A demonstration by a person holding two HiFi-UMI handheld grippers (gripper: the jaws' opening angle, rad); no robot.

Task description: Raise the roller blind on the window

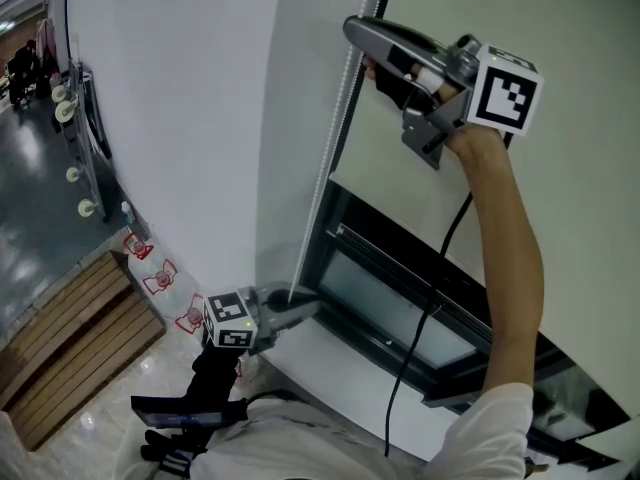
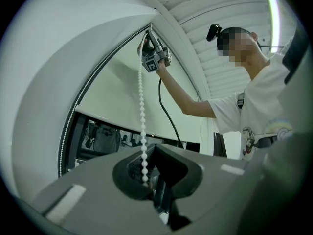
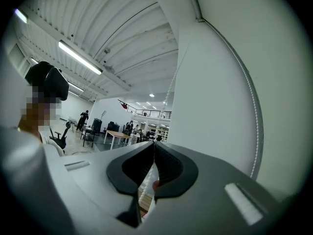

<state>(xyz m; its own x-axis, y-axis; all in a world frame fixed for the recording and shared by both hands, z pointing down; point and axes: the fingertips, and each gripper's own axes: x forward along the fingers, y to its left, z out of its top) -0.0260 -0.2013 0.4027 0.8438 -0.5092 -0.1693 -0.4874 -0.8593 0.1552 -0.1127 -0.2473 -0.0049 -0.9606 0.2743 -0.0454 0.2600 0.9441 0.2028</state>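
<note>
Clearances, all reckoned from the bead chain (image 1: 330, 138):
- left of it: bare white wall (image 1: 190, 118); I read open room for a hand along the chain's whole run;
- just right of it: the roller blind (image 1: 590, 198); a gripper can pass only in front of the fabric;
- on it, high: my right gripper (image 1: 352, 30), clamped;
- on it, low: my left gripper (image 1: 305, 306), clamped; the stretch between the two runs free;
- below the blind's hem, right of the chain: dark window frame (image 1: 400, 268) and white sill (image 1: 330, 368), both barring the way down;
- further right: black cable (image 1: 440, 258) dangling across blind and frame, a snag
</note>
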